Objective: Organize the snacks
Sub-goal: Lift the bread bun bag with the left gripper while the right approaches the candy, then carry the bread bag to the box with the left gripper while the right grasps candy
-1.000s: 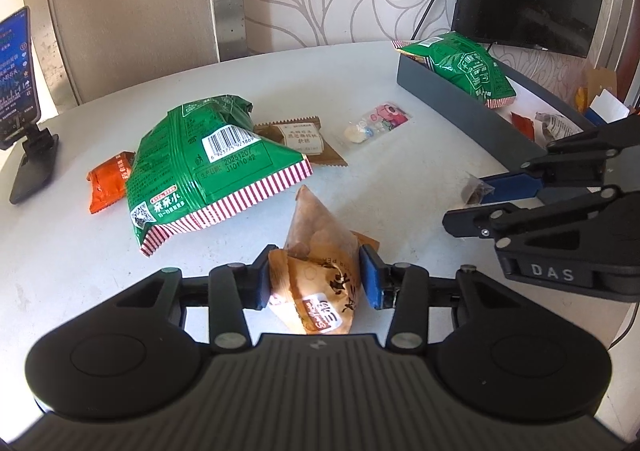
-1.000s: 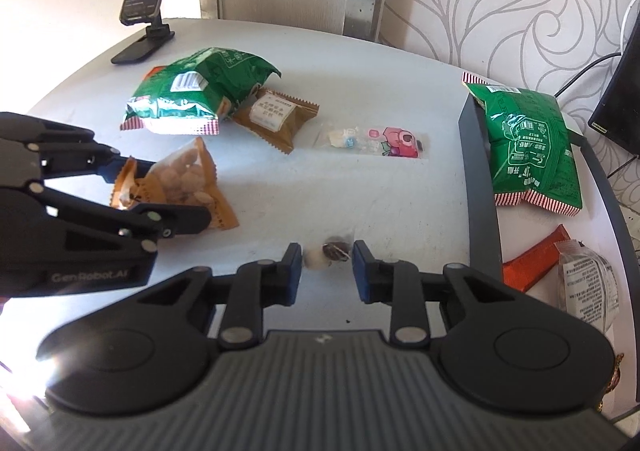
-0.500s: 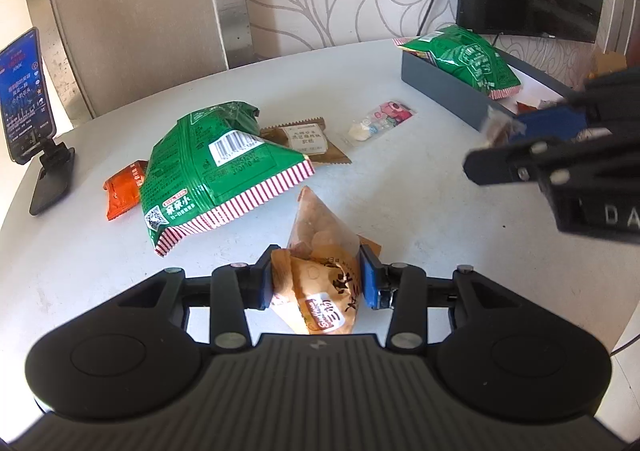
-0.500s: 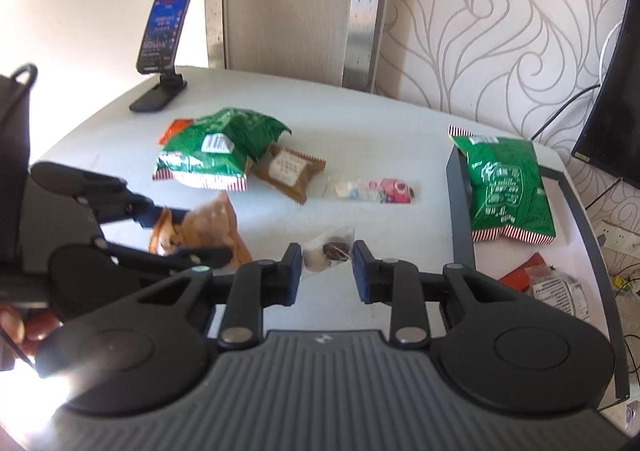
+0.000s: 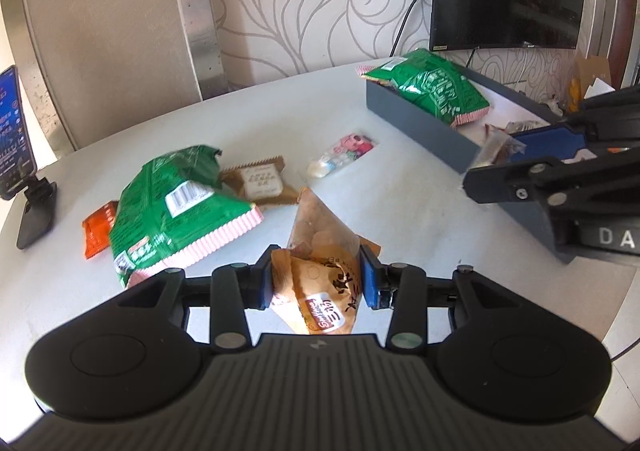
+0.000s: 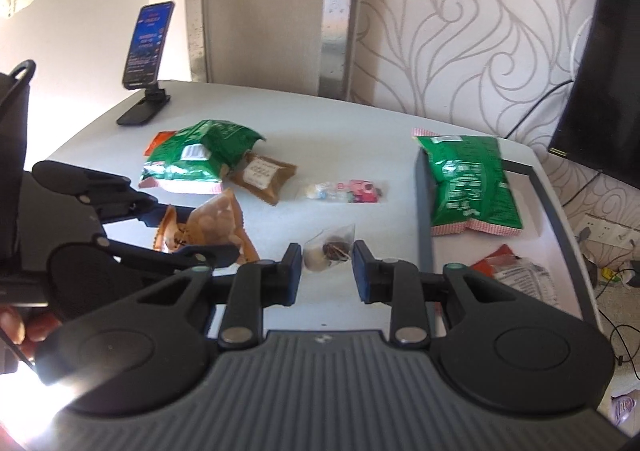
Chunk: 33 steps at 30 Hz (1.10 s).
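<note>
Orange-brown crinkled film fills the left claw (image 5: 316, 283), both pads pressed into the nut pouch (image 5: 320, 275), which hangs clear of the desk (image 5: 400, 203). A small clear candy packet (image 6: 326, 249) sits in the right claw (image 6: 326, 271), narrowly set, though contact on the right-hand pad cannot be told. Ahead and to the right lies the grey tray (image 6: 424, 227); each item is best carried over its wall before being released, and squeezed no harder.
</note>
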{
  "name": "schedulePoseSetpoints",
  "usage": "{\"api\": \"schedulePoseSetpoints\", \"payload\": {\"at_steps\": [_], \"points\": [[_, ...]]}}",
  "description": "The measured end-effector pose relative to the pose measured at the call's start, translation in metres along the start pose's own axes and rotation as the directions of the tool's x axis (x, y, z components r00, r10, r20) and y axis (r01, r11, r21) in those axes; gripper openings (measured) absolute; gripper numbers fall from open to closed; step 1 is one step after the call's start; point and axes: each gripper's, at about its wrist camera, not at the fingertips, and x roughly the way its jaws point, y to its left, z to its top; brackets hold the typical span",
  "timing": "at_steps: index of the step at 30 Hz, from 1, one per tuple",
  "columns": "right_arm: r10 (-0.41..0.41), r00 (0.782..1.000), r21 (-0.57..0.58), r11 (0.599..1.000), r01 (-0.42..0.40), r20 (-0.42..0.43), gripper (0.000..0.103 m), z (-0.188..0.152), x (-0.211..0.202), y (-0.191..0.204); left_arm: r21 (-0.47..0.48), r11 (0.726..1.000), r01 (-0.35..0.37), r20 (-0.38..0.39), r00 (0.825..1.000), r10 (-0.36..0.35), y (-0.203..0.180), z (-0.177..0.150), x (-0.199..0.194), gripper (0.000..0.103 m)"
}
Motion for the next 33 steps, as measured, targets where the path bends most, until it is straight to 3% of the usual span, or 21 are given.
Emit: {"api": "schedulePoseSetpoints", "payload": {"at_steps": [10, 33], "points": [[-0.031, 0.999, 0.018, 0.999, 0.031, 0.023, 0.03, -0.002, -0.016, -0.029, -0.001, 1.0, 0.001, 0.008, 1.0, -0.001, -0.019, 0.025, 0.011, 0.047], [-0.026, 0.999, 0.041, 0.999, 0.025, 0.022, 0.03, -0.013, -0.026, -0.046, 0.006, 0.999, -0.035, 0.0, 0.999, 0.035, -0.034, 0.052, 0.022, 0.047]]}}
